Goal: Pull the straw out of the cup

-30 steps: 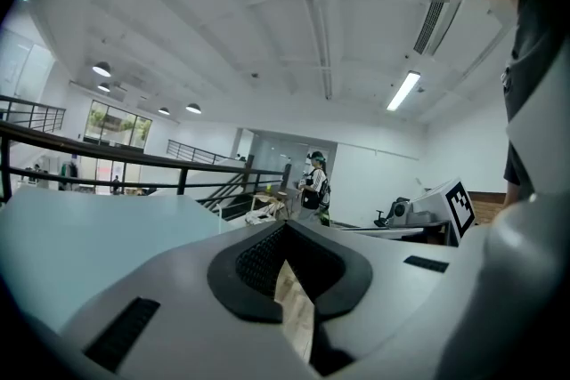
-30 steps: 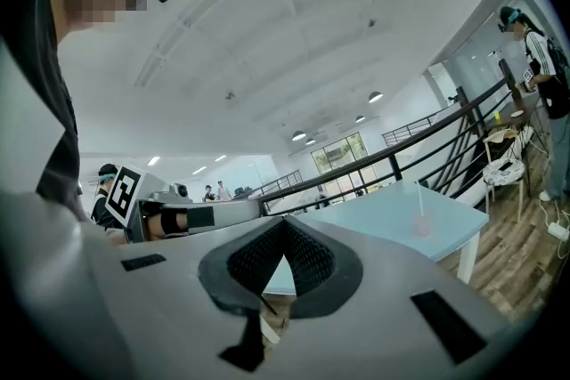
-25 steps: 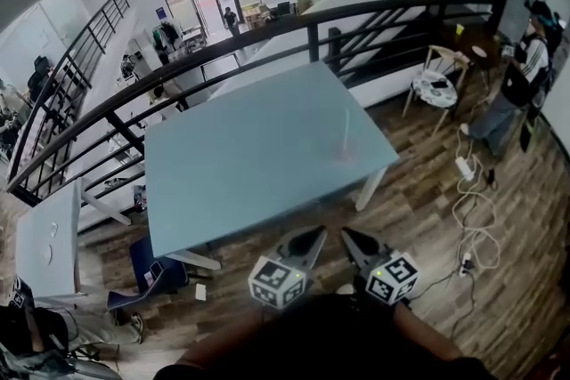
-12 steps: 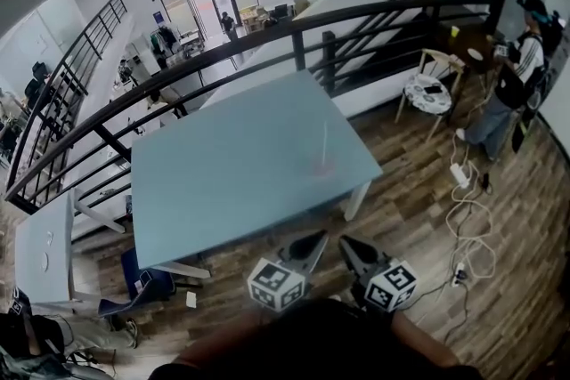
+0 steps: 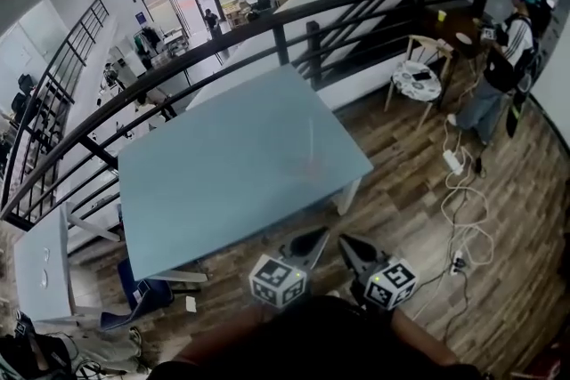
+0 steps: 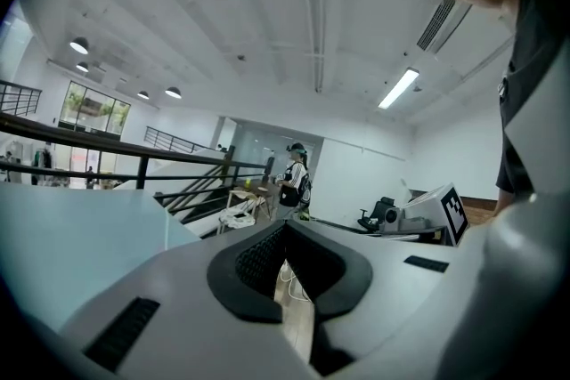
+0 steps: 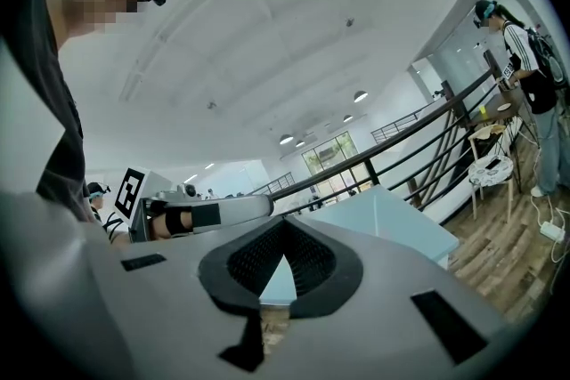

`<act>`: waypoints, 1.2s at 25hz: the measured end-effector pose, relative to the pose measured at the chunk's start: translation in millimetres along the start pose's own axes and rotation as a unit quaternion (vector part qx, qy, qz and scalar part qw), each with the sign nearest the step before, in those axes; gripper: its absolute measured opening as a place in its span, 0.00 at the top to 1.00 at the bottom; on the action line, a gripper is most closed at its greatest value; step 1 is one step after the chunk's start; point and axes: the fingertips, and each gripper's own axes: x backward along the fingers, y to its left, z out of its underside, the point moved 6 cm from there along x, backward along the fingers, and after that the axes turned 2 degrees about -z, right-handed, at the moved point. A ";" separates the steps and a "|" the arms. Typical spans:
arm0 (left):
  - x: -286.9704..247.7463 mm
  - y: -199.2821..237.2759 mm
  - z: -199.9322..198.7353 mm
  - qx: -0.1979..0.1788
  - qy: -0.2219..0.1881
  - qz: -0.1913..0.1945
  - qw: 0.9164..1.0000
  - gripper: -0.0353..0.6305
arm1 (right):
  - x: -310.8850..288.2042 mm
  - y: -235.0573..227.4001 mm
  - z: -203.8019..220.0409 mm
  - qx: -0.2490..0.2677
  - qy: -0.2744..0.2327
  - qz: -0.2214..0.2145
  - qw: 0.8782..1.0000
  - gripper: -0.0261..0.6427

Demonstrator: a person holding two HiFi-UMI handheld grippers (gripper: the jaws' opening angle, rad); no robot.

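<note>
While the left tool (image 5: 319, 236) and the right tool (image 5: 346, 242) hang side by side at 6 o'clock, off the blue desk (image 5: 205, 182), each has its jaws closed together on nothing. The clear cup (image 5: 308, 163) stands on the desk at 12 o'clock from them, well apart, with the thin straw (image 5: 311, 136) sticking up from it.

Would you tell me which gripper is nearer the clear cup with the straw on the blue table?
Left, narrowly. The left gripper hangs short of the blue table, almost in line with the clear cup; the right gripper is beside it, offset rightward.
</note>
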 end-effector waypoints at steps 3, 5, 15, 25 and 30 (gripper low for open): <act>-8.9 4.0 -5.3 -0.008 0.003 0.015 1.000 0.93 | -3.2 -4.6 -7.6 0.003 -0.006 0.015 1.000 0.94; -14.9 10.2 -5.2 -0.007 0.007 0.026 1.000 0.93 | -10.6 -10.0 -10.5 0.000 -0.009 0.022 1.000 0.94; -21.7 72.7 -21.5 -0.002 0.011 0.045 0.999 0.93 | -75.9 -14.1 -20.7 0.009 -0.001 0.024 1.000 0.94; -19.3 136.5 -40.2 -0.002 0.012 0.060 0.998 0.93 | -139.2 -17.1 -29.5 0.017 0.000 0.034 0.999 0.94; -19.4 155.2 -45.7 -0.005 0.011 0.076 0.997 0.93 | -159.7 -14.3 -35.1 0.009 -0.004 0.048 0.999 0.94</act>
